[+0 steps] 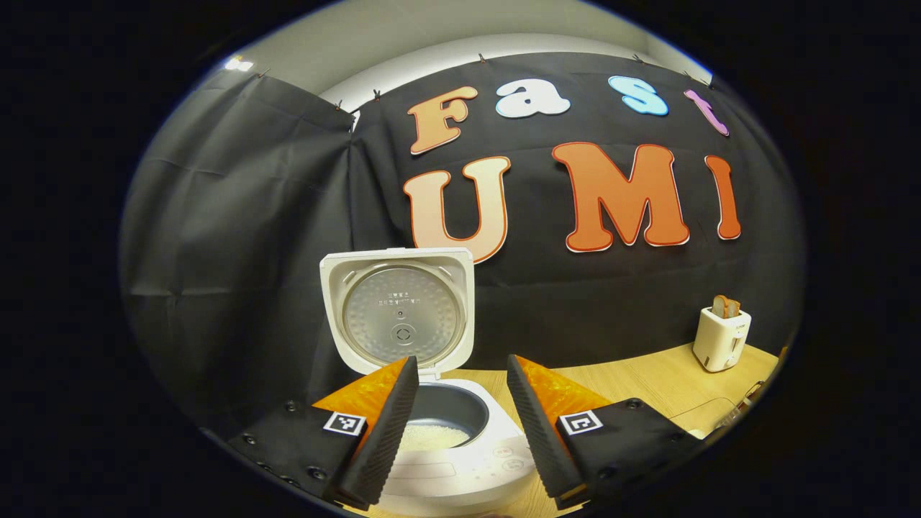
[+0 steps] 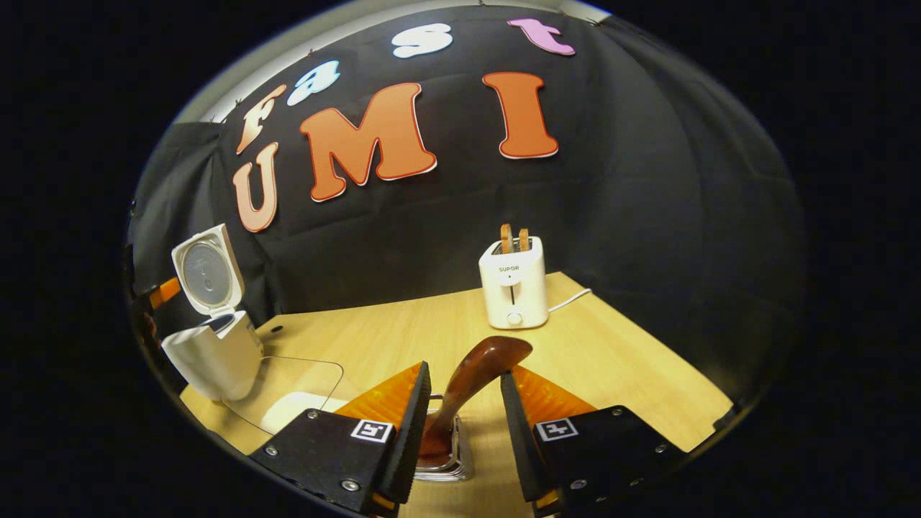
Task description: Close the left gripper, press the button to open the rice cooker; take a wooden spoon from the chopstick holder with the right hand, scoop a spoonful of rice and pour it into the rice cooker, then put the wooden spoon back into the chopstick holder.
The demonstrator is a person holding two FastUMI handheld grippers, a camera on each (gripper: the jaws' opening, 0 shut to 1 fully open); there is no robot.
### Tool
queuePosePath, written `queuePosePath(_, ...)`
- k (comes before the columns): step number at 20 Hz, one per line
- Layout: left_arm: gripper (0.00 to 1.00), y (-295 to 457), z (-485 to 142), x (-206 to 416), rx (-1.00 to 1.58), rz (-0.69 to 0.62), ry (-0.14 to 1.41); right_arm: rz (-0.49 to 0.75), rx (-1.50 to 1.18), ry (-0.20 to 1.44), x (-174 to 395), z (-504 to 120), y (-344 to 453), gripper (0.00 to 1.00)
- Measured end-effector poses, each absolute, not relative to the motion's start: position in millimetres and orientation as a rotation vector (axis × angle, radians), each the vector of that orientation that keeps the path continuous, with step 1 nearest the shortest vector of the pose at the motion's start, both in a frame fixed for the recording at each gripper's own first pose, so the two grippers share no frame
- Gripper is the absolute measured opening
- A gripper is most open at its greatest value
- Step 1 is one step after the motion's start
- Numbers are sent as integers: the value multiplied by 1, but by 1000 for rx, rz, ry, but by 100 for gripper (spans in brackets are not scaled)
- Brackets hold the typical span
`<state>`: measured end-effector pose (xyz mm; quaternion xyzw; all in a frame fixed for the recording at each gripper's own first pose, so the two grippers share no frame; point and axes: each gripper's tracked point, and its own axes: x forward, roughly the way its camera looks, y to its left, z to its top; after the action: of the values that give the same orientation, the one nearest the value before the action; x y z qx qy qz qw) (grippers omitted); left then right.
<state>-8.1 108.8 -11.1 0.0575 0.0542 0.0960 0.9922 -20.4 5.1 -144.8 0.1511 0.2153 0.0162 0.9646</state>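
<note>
A light wooden table (image 2: 403, 331) stands in a booth hung with black cloth. The rice cooker (image 1: 446, 432) is the landmark here: a white, rounded appliance near the table's left end, its lid (image 1: 399, 309) standing upright on its rear hinge so the silver inner plate faces forward. Its dark inner pot (image 1: 442, 417) holds a shallow layer of white rice (image 1: 434, 437) on the bottom.

In the left gripper view, the left gripper (image 1: 460, 414) hangs just in front of and above the cooker, its two ribbed black fingers (image 1: 388, 432) spread apart with nothing between them, the open pot showing through the gap.

Well to the right of the cooker, by the cloth wall, stands a white toaster (image 2: 514, 284) with two slices of toast (image 2: 514, 237) poking out of its slots and a white cord trailing off to its right.

In the right gripper view, the right gripper (image 2: 460, 414) is down over a metal chopstick holder (image 2: 446, 460), which sits toward the front of the table, to the right of the cooker. A dark wooden spoon (image 2: 471, 381) stands in the holder, leaning up between the fingers. The fingers are apart on either side of it; whether either touches the spoon cannot be told. A clear mat with a pale patch on it (image 2: 298, 392) lies on the table between the cooker and the holder.
</note>
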Motion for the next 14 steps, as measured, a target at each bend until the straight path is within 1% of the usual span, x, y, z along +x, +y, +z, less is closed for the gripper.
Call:
queuePosePath(1,81,110,-12,-8,114,194,112,23,324,435,-18,-149,3,53)
queuePosePath(2,81,109,-13,-9,112,195,114,10,343,427,-16,-150,1,53)
queuePosePath(3,83,110,-14,-9,109,195,116,12,374,423,-14,-151,1,50)
queuePosePath(4,81,110,-15,-9,107,193,118,23,401,438,-15,-153,6,43)
queuePosePath(5,81,110,-16,-10,105,193,119,36,428,459,-16,-160,11,40)
queuePosePath(6,83,109,-15,-10,105,193,119,48,451,477,-17,-164,15,34)
queuePosePath(7,81,110,-16,-10,106,194,118,52,478,471,-18,-163,16,31)
queuePosePath(8,81,110,-16,-10,108,193,119,45,502,448,-16,-161,15,25)
queuePosePath(10,81,109,-18,-9,107,191,121,41,548,443,-15,-160,16,18)
queuePosePath(14,81,109,-23,-11,101,189,126,18,535,406,-13,-149,19,10)
